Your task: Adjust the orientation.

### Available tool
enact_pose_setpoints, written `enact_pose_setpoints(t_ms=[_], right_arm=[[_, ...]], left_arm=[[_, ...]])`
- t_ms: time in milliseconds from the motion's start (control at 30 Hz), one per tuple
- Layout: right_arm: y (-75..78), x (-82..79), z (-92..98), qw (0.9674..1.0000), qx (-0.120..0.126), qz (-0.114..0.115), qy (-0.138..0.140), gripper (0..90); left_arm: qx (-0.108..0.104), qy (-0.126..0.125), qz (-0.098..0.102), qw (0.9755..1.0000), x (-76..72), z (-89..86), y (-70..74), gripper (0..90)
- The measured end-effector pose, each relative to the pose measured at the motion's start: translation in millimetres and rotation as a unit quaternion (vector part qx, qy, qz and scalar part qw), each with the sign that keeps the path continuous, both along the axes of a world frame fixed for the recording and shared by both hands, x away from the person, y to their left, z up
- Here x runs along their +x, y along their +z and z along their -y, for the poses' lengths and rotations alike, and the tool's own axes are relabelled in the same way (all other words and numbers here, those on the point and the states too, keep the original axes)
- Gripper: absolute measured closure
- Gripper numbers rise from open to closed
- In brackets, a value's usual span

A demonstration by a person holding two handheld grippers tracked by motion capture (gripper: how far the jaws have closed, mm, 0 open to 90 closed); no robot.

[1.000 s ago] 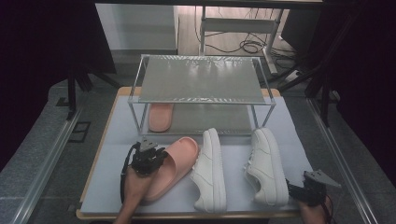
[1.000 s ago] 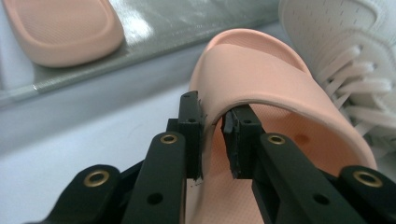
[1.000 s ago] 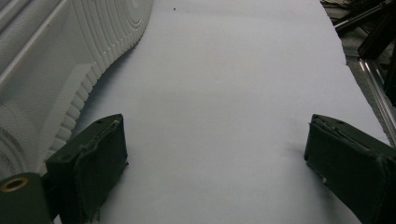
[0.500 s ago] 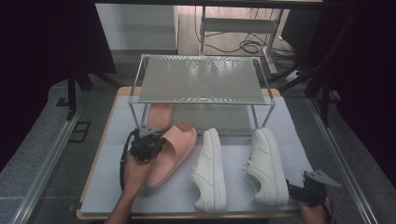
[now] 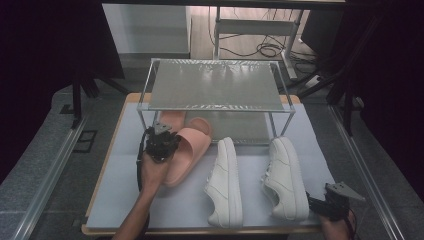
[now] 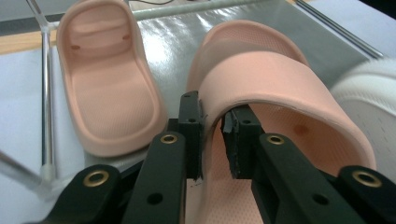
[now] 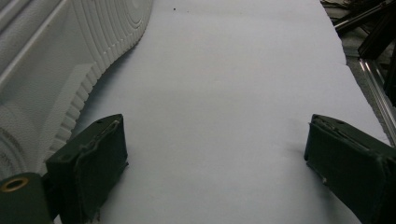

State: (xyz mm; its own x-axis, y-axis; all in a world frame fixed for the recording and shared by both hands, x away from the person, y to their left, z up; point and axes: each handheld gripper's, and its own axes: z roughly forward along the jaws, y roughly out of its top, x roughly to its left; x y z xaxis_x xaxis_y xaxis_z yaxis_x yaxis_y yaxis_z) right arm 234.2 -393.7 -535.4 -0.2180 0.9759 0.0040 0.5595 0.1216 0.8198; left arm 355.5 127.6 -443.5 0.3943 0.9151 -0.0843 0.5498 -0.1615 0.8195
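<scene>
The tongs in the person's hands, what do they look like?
Both are black. The left tongs have two flat arms with brass-ringed holes and square pads; a black cable loops down beside the hand. The right tongs carry a grey three-cornered plate on top. The forearms are bare, with no sleeves.

I work in what looks like a lab recording bay: black curtains (image 5: 45,60) around my white-covered wooden table (image 5: 190,205), aluminium frame rails (image 5: 45,175) beside it, loose black cables (image 5: 260,49) on the floor behind.

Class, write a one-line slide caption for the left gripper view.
Left gripper clamps a pink slide's strap beside its mate.
</scene>
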Motion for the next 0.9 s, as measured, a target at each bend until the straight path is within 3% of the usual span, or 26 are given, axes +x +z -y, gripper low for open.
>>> enact_pose_setpoints(t_ms=[267, 533, 667, 900], right_arm=[[0.1, 0.0, 0.0, 1.0000, 0.001, 0.000, 0.000, 6.0], [0.1, 0.0, 0.1, 1.0000, 0.001, -0.001, 0.000, 6.0], [0.1, -0.1, 0.2, 1.0000, 0.001, -0.001, 0.000, 6.0], [0.1, -0.1, 0.2, 1.0000, 0.001, -0.001, 0.000, 6.0]], left_arm=[[-0.008, 0.024, 0.017, 0.9995, 22.4, 10.9, -6.4, 77.5], [-0.002, 0.052, 0.016, 0.9985, 48.2, 26.3, -22.1, 77.4], [-0.003, 0.064, 0.019, 0.9978, 52.7, 27.1, -28.7, 77.2], [-0.005, 0.064, 0.007, 0.9979, 58.5, 24.6, -38.9, 74.6]])
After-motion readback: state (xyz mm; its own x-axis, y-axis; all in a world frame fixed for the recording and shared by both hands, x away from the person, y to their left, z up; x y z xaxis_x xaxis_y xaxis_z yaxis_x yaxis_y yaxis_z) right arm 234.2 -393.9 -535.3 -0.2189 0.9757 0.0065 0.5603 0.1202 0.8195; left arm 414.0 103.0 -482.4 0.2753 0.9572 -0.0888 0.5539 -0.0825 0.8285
